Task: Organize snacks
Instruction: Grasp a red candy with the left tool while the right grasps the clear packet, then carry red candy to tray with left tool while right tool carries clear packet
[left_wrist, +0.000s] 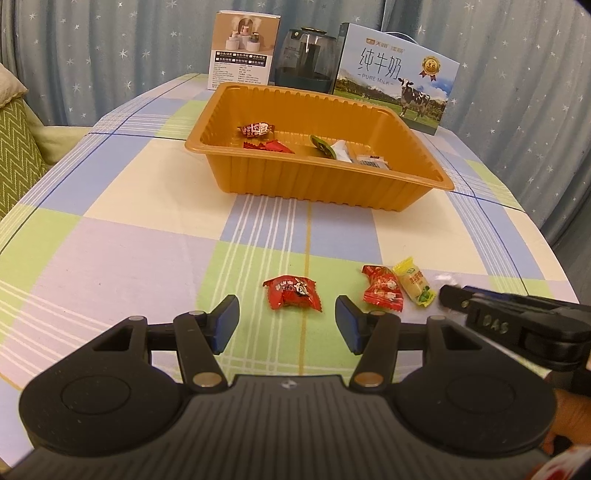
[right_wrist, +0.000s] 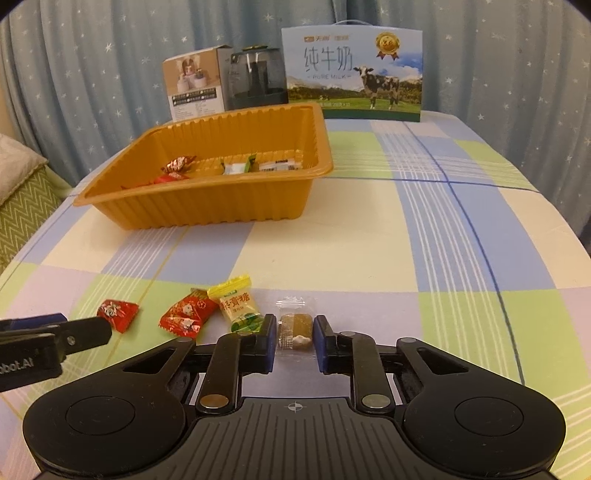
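Observation:
An orange tray (left_wrist: 295, 184) (right_wrist: 221, 210) holds several wrapped snacks at the table's middle. My left gripper (left_wrist: 287, 318) is open, its fingers on either side of a red candy (left_wrist: 291, 293) (right_wrist: 118, 313) on the cloth. A second red candy (left_wrist: 382, 291) (right_wrist: 186, 314) and a yellow candy (left_wrist: 413, 286) (right_wrist: 238, 304) lie to its right. My right gripper (right_wrist: 294, 338) has its pads against a clear-wrapped brown candy (right_wrist: 294, 330) on the cloth. In the left wrist view the right gripper (left_wrist: 448, 295) comes in from the right edge.
A milk carton box (left_wrist: 395, 77) (right_wrist: 352, 74), a dark glass jar (left_wrist: 304, 59) (right_wrist: 256, 77) and a small white box (left_wrist: 243, 48) (right_wrist: 195, 86) stand behind the tray. A green cushioned seat (left_wrist: 18, 147) is at the left. Curtains hang behind.

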